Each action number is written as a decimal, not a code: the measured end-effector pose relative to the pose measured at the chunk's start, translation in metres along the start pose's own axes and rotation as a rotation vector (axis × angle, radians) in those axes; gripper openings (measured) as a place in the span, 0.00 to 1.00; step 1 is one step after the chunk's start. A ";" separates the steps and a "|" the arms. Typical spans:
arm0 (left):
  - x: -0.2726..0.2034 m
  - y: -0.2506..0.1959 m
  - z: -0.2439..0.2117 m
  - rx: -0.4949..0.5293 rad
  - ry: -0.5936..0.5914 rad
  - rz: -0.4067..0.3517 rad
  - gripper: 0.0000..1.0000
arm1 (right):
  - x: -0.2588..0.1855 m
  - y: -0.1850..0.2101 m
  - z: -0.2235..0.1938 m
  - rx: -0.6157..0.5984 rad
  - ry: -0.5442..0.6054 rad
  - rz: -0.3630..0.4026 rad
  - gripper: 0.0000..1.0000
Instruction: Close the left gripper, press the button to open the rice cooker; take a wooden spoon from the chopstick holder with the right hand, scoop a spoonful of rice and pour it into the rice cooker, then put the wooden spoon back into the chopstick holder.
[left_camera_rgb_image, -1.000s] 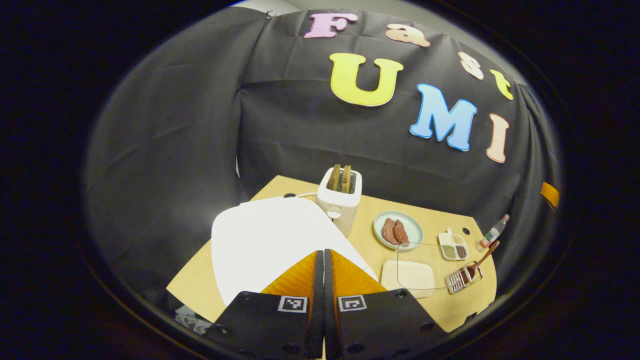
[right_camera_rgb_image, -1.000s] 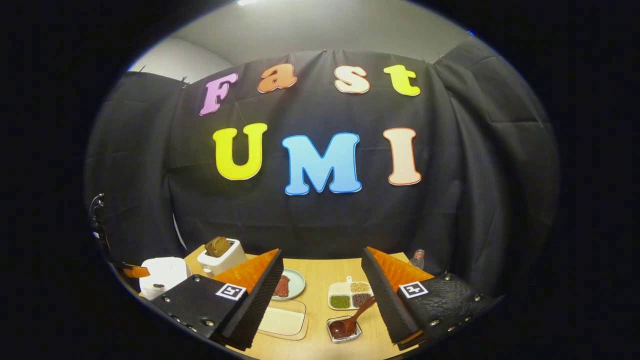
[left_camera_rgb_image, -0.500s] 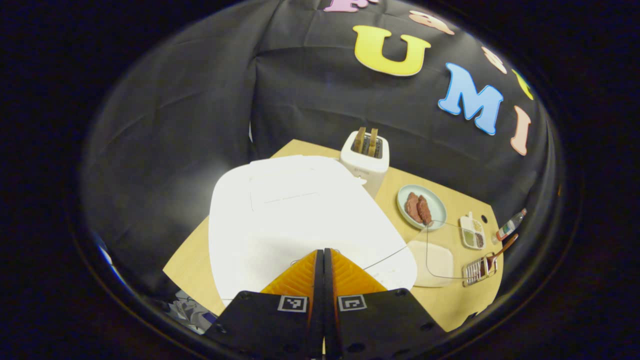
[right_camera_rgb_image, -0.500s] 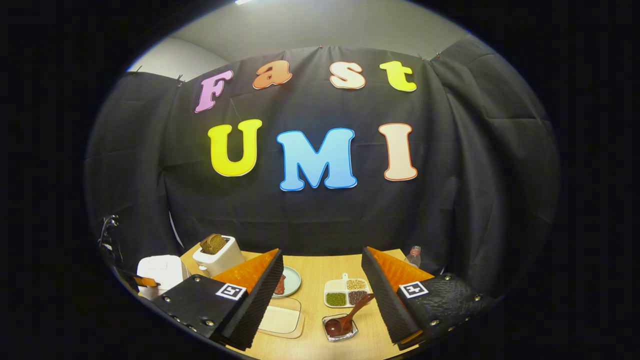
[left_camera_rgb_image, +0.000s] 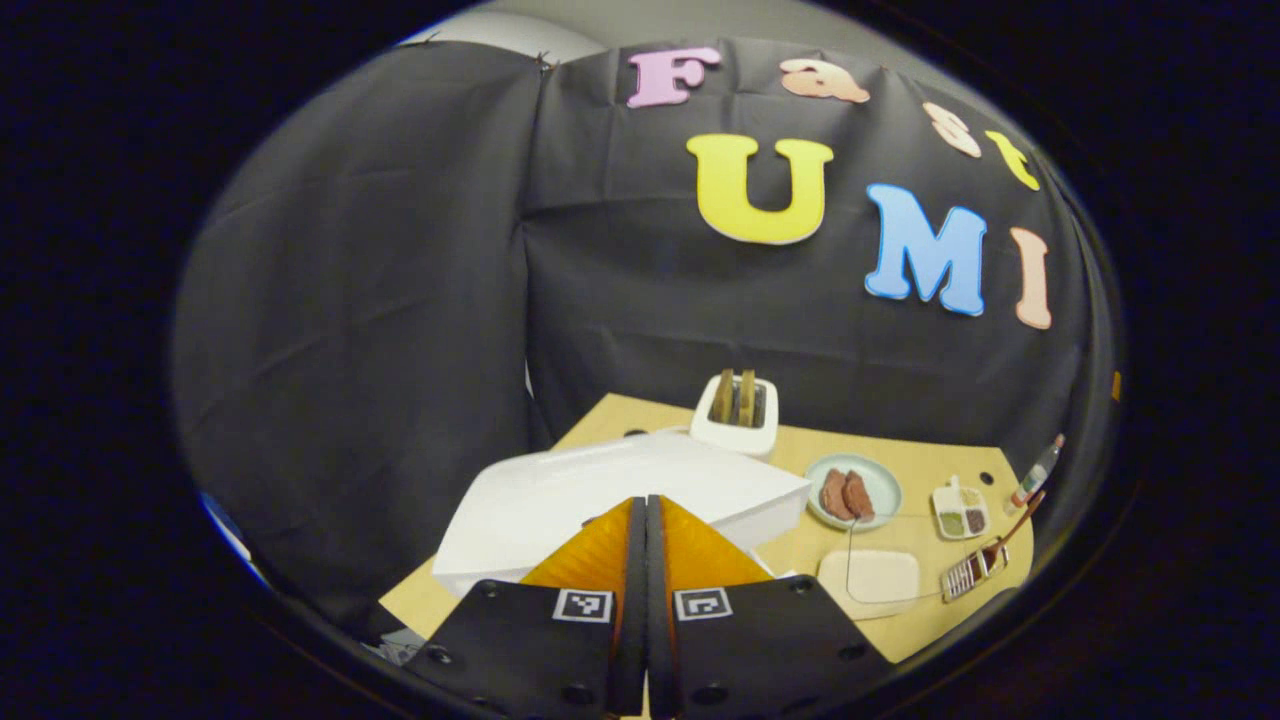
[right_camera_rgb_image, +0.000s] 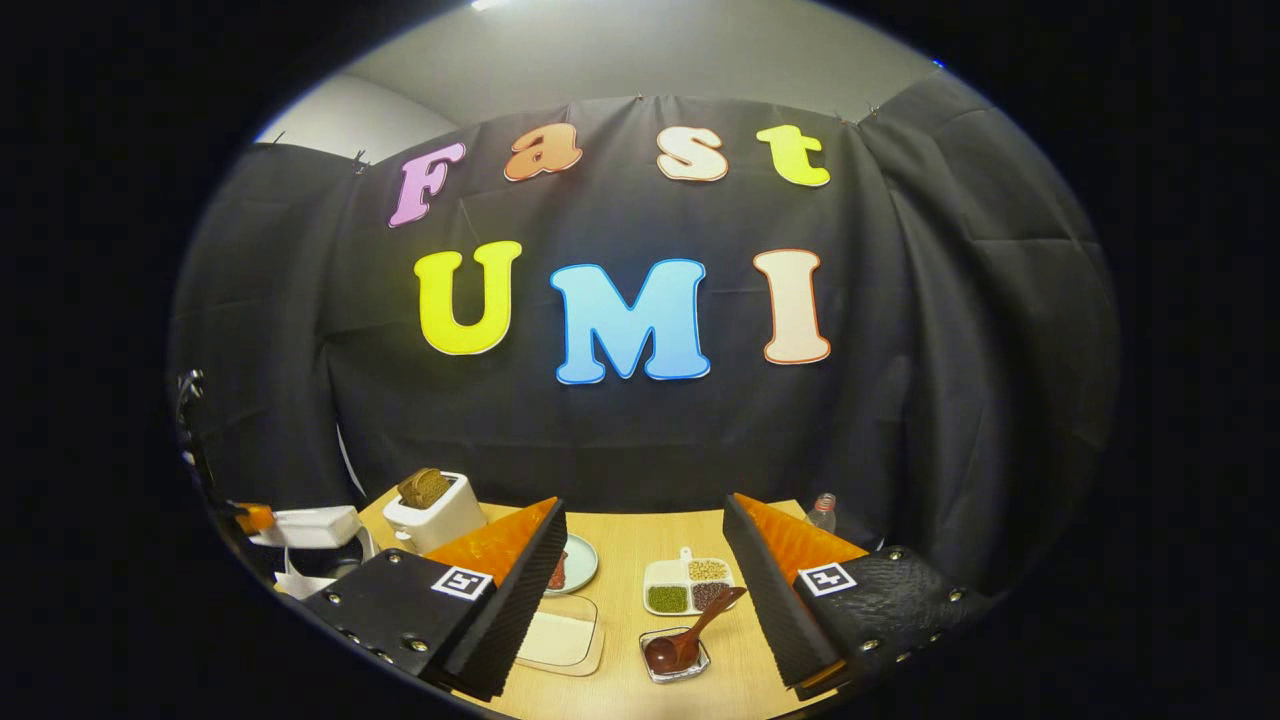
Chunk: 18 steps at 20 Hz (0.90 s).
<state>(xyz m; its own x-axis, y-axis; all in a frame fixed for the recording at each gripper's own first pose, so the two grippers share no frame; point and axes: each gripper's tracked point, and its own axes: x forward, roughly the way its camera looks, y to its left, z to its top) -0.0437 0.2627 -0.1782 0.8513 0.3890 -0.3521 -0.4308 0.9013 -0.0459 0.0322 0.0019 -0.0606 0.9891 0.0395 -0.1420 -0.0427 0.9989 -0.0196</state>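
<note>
The left tool (left_camera_rgb_image: 645, 520), clenched on nothing, sits at the rice cooker (left_camera_rgb_image: 620, 490) lid. The right tool (right_camera_rgb_image: 640, 560) gapes above the wooden spoon (right_camera_rgb_image: 695, 635). Risk: a rushed grasp could tip its holder.

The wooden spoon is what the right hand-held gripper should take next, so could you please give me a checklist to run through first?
1. Rice cooker lid open: ok, it is raised off the body in the right gripper view.
2. Left hand-held gripper shut: ok, fingers together at the lid's edge.
3. Right hand-held gripper ready: ok, fingers wide apart, holding nothing.
4. Wooden spoon in the chopstick holder: ok, handle leaning up to the right.
5. Path to the handle: ok, nothing between the open fingers and the spoon.
6. Rice container uncovered: cannot tell.
</note>
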 end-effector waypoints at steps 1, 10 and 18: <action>-0.009 -0.006 0.016 -0.031 -0.038 -0.018 0.09 | -0.001 -0.001 0.001 -0.002 -0.006 -0.002 0.96; -0.091 -0.092 0.129 0.070 -0.397 -0.222 0.82 | -0.007 -0.008 0.006 -0.001 -0.032 -0.044 0.96; -0.100 -0.155 0.126 0.105 -0.396 -0.406 0.79 | -0.017 -0.018 0.003 0.017 -0.044 -0.110 0.96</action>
<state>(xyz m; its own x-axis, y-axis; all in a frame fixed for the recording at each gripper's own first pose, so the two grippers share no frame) -0.0240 0.1082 -0.0179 0.9982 0.0315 0.0517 -0.0313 0.9995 -0.0039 0.0162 -0.0170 -0.0544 0.9929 -0.0697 -0.0960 0.0685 0.9975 -0.0159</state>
